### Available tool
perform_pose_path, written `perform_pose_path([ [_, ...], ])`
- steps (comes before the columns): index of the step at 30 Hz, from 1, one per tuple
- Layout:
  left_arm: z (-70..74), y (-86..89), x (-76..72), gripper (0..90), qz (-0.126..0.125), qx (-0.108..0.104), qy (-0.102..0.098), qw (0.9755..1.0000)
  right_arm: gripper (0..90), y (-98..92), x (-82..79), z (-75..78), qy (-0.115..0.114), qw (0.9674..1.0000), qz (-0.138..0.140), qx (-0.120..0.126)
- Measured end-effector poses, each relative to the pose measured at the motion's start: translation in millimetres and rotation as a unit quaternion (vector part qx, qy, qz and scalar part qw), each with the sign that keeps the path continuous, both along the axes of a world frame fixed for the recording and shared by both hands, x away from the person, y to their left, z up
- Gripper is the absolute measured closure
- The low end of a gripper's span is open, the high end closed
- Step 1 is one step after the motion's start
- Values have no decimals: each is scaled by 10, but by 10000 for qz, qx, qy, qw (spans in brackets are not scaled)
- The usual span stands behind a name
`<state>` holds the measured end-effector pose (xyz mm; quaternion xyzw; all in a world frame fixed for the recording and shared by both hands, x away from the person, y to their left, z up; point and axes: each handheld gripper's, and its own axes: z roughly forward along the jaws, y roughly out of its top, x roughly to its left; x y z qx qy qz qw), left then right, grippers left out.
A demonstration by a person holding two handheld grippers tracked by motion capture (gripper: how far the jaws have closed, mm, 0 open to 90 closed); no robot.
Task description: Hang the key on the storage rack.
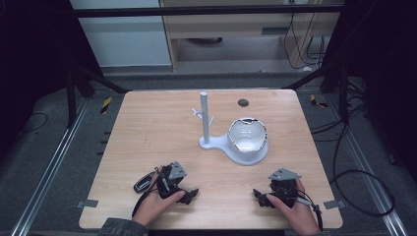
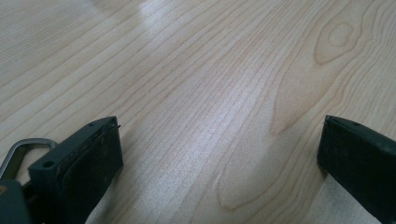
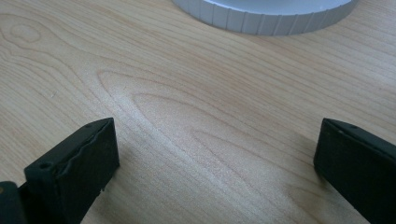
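At the near edge of the table (image 1: pixel 147 128), left gripper (image 1: pixel 189 195) and right gripper (image 1: pixel 260 196), one to each hand. Rested low over bare wood, jaws of both spread wide, nothing between them. Just left of the left gripper: a small black fob-like object (image 1: pixel 143 185), too small to name surely.

Farther on, ahead of the right gripper: a white bowl (image 1: pixel 247 133). Sat in the round dish of a grey stand (image 1: pixel 204 118), beside its upright pegged post. Looked like glazed ceramic, so judged stiff, smooth, slippery, fairly weighty and breakable. Showed a dark, uneven rim, possibly chipped. Best pinched through the wall at the near rim, one jaw inside and one outside, then lifted straight up.

Beyond, near the far edge: a dark round hole (image 1: pixel 243 103).
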<state>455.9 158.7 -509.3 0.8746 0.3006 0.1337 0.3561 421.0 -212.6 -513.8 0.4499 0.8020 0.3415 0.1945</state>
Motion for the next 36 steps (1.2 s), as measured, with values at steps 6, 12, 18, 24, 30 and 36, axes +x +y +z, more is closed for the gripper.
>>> perform_pose_path([
  [6,23,27,-2,0,-149,88,65,9998,4,0,1,-1,-7,10000,0,-7],
  [12,82,67,-3,35,-59,97,-109,9999,4,-1,1,-1,-7,10000,1,-7],
  [18,115,110,-9,43,36,168,-175,9997,4,0,1,-1,-7,10000,0,-7],
  [24,168,144,-31,63,118,371,-219,9990,4,-1,1,-1,-7,10000,3,-11],
  [30,235,220,-22,69,244,249,-245,9991,4,-2,2,-1,-13,10000,8,-15],
  [36,447,262,123,71,232,537,136,9982,4,-2,2,0,-13,10000,6,-21],
])
